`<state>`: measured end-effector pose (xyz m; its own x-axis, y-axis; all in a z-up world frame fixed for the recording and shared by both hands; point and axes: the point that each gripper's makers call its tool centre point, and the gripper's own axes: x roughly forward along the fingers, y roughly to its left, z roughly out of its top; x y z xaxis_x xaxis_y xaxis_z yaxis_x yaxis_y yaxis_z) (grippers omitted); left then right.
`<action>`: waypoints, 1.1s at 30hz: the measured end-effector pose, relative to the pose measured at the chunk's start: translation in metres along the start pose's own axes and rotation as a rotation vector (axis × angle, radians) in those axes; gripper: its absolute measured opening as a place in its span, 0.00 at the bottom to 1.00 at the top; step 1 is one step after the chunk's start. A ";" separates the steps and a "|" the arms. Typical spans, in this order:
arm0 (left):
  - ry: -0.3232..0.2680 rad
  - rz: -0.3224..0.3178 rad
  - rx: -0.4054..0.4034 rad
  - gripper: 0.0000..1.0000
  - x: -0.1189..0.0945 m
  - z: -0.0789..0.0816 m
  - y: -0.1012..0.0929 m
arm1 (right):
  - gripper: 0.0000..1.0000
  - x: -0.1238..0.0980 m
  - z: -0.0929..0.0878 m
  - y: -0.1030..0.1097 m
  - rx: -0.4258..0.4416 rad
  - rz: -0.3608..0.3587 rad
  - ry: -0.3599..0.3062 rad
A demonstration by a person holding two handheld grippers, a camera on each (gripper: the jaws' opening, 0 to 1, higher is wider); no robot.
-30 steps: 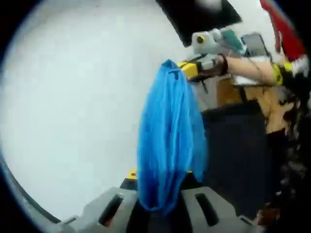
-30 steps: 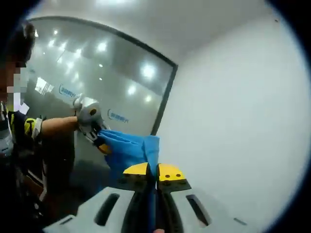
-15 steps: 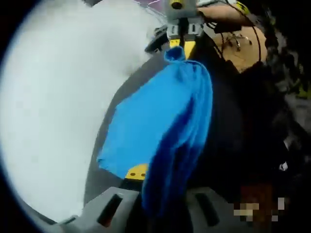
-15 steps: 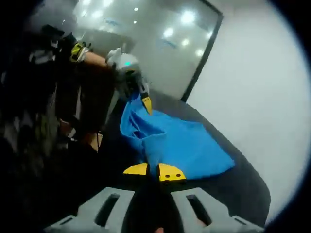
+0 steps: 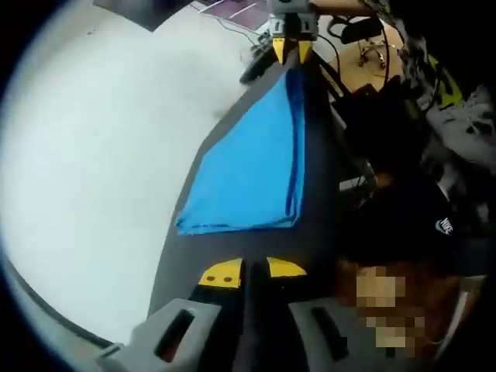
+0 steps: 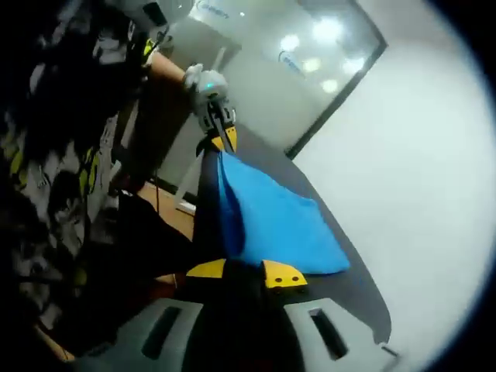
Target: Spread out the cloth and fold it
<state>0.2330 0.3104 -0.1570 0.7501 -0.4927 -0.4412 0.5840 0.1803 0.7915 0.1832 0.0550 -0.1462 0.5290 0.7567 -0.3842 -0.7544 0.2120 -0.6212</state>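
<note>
The cloth (image 5: 248,167), mid-frame on the table (image 5: 318,209), looks soft and limp, best pinched at corners; both grippers (image 5: 253,271) (image 6: 245,273) seem closed, though on what I cannot tell.

Dark table (image 5: 318,201), white wall (image 5: 93,155), glass partition (image 6: 256,85), office chair (image 5: 364,35) on wooden floor.

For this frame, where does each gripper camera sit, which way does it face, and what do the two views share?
Left gripper view: rides on the left gripper, looking along the dark table over the blue cloth toward the right gripper; a patterned sleeve shows at right.
Right gripper view: rides on the right gripper, facing back across the cloth toward the left gripper, with a forearm behind it.
Shared: the cloth, the table, the opposite gripper.
</note>
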 end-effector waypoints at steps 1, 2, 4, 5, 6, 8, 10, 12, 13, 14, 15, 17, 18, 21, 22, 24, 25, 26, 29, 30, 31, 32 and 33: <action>-0.035 0.000 0.032 0.06 0.002 0.005 0.000 | 0.17 0.004 -0.003 0.000 -0.015 0.001 0.012; -0.059 -0.005 0.067 0.06 0.004 0.009 -0.001 | 0.17 0.007 -0.004 0.000 -0.033 0.002 0.016; -0.108 -0.015 0.095 0.06 0.007 0.019 -0.004 | 0.18 0.014 -0.003 0.002 -0.059 0.025 0.009; -0.131 -0.024 0.118 0.06 0.010 0.024 -0.006 | 0.18 0.017 0.001 0.001 -0.064 0.025 -0.013; -0.135 -0.037 0.141 0.06 0.013 0.025 -0.008 | 0.18 0.021 0.003 0.000 -0.065 0.030 -0.015; -0.133 -0.031 0.174 0.06 0.020 0.025 -0.007 | 0.17 0.026 0.003 -0.002 -0.075 0.033 -0.023; -0.173 -0.052 0.200 0.06 0.021 0.031 -0.009 | 0.16 0.030 0.004 -0.003 -0.069 0.033 -0.042; -0.192 -0.050 0.212 0.09 0.019 0.030 -0.008 | 0.13 0.031 0.003 -0.002 0.006 0.031 -0.102; -0.218 -0.062 0.218 0.12 0.016 0.033 -0.009 | 0.13 0.029 0.001 -0.003 0.067 0.022 -0.127; -0.243 -0.058 0.178 0.15 0.012 0.035 -0.008 | 0.13 0.027 0.000 -0.005 0.108 0.007 -0.140; -0.262 -0.083 0.141 0.20 0.006 0.036 -0.008 | 0.13 0.025 -0.003 -0.006 0.129 -0.009 -0.142; -0.347 -0.159 0.011 0.29 -0.004 0.045 -0.010 | 0.13 0.021 -0.003 -0.002 0.092 -0.027 -0.127; -0.395 -0.189 -0.050 0.37 -0.007 0.050 -0.010 | 0.13 0.021 -0.002 -0.001 0.077 -0.032 -0.125; -0.333 -0.171 0.070 0.32 0.009 0.046 -0.009 | 0.13 0.021 0.000 -0.002 0.060 -0.039 -0.125; -0.352 -0.175 0.041 0.29 0.011 0.051 -0.010 | 0.14 0.022 0.000 -0.002 0.056 -0.039 -0.127; -0.374 -0.226 0.034 0.28 0.010 0.053 -0.012 | 0.15 0.022 0.002 -0.003 0.051 -0.042 -0.128; -0.372 -0.235 0.025 0.28 0.011 0.054 -0.011 | 0.15 0.022 0.002 -0.003 0.042 -0.041 -0.125; -0.381 -0.242 0.018 0.28 0.011 0.054 -0.011 | 0.15 0.022 0.003 -0.003 0.036 -0.040 -0.123; -0.410 -0.261 -0.042 0.25 0.014 0.055 -0.015 | 0.15 0.021 0.002 -0.003 0.023 -0.042 -0.123; -0.410 -0.258 -0.047 0.24 0.015 0.055 -0.014 | 0.15 0.022 0.002 -0.003 0.025 -0.046 -0.126; -0.411 -0.260 -0.050 0.24 0.016 0.056 -0.014 | 0.14 0.022 0.002 -0.003 0.026 -0.047 -0.132; -0.412 -0.261 -0.049 0.23 0.016 0.056 -0.014 | 0.14 0.022 0.002 -0.004 0.030 -0.050 -0.140; -0.413 -0.264 -0.049 0.23 0.018 0.056 -0.013 | 0.13 0.023 0.002 -0.004 0.038 -0.052 -0.147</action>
<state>0.2209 0.2516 -0.1515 0.3945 -0.8217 -0.4114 0.7587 0.0387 0.6503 0.1978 0.0724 -0.1512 0.5070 0.8261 -0.2461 -0.7431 0.2741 -0.6105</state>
